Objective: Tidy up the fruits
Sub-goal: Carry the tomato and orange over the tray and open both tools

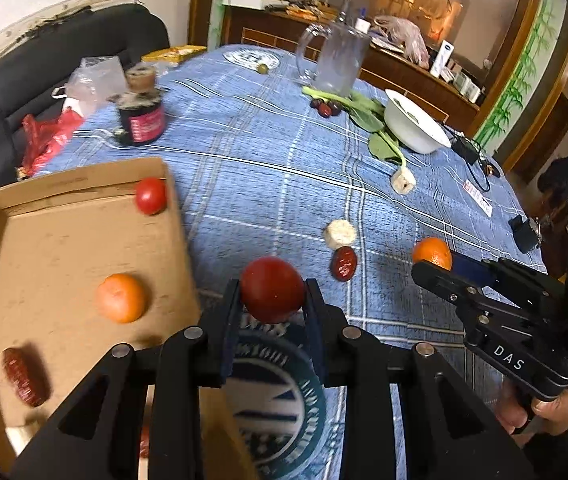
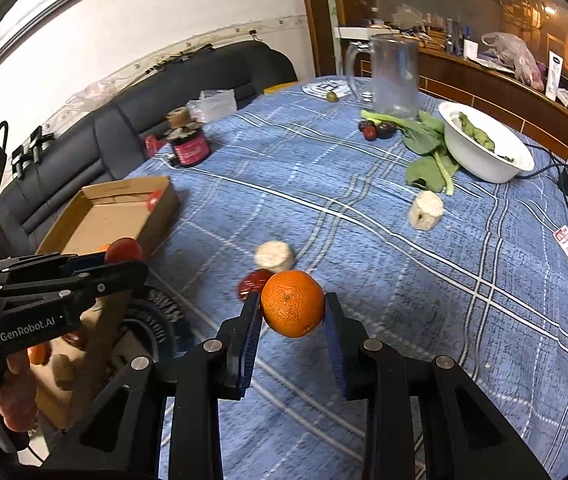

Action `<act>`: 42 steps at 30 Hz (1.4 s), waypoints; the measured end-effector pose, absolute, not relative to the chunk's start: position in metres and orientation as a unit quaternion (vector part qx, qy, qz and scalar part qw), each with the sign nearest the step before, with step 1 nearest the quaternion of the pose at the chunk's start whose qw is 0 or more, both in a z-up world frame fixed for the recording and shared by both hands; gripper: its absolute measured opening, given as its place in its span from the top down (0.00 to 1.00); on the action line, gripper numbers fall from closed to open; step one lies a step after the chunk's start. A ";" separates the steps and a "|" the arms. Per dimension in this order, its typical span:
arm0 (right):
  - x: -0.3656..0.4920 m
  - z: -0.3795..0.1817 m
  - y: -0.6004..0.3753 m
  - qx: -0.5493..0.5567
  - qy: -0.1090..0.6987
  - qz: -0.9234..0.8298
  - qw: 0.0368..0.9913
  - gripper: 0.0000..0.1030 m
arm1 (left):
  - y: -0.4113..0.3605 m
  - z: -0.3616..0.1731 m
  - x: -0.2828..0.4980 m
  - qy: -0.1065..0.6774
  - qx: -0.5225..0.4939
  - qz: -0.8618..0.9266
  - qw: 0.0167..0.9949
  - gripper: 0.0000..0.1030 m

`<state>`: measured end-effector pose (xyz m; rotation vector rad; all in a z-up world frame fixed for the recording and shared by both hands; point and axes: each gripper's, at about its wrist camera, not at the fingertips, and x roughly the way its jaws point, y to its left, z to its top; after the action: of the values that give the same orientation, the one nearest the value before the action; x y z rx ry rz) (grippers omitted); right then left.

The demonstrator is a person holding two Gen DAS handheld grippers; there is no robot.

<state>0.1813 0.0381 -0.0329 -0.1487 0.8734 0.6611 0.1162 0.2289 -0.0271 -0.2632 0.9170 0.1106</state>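
My left gripper (image 1: 272,292) is shut on a red tomato (image 1: 272,289), held above the blue cloth just right of the cardboard box (image 1: 63,248). The box holds a tomato (image 1: 151,195), an orange (image 1: 122,298) and a red date (image 1: 23,376). My right gripper (image 2: 292,306) is shut on an orange (image 2: 292,304) above the cloth; it shows in the left wrist view (image 1: 440,266) too. A red date (image 1: 344,263) and a pale corn piece (image 1: 340,234) lie on the cloth between the grippers. The left gripper with its tomato (image 2: 123,250) shows in the right wrist view.
A white bowl (image 2: 484,160) with greens, loose leafy greens (image 2: 428,148), a second corn piece (image 2: 426,210), dark fruits (image 2: 378,130), a clear jug (image 2: 392,76), a dark jar (image 2: 189,146) and a small green fruit (image 2: 332,97) stand on the table. A black sofa (image 2: 123,120) lies behind.
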 end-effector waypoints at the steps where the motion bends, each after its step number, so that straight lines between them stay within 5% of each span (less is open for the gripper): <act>1: 0.178 -0.031 0.041 -0.072 0.413 0.317 0.851 0.70 | 0.231 -0.025 0.112 0.438 -0.126 0.056 0.888 0.74; 42: 0.100 -0.002 0.157 -0.137 0.379 0.403 0.822 0.70 | 0.329 0.000 0.018 0.385 -0.157 0.146 0.898 0.73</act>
<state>0.0996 0.1572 -0.0016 -0.2908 0.8076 0.8577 0.0185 0.3290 0.0002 -0.3259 0.7964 0.3015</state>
